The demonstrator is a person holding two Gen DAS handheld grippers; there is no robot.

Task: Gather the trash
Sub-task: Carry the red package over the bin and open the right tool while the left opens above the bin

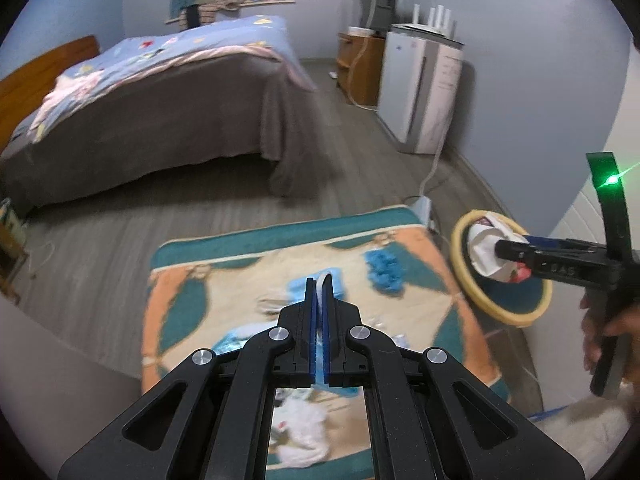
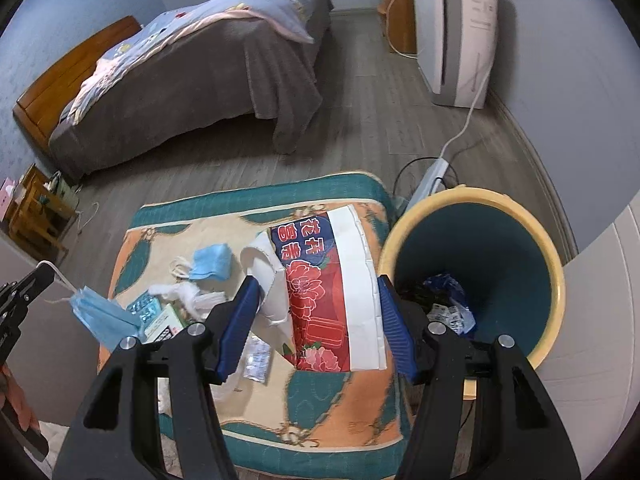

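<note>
Beside rug [image 2: 256,432], bin [image 2: 552,264] holding wrappers [image 2: 448,308]

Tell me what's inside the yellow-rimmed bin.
The bin already holds crumpled blue and white wrappers at its bottom. The right gripper and its red-and-white packet cover the bin's near left side.

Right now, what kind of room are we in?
Most likely a bedroom in a home: a made bed with a wooden headboard, a patterned mat on the grey plank floor, and a white appliance by the wall.
</note>
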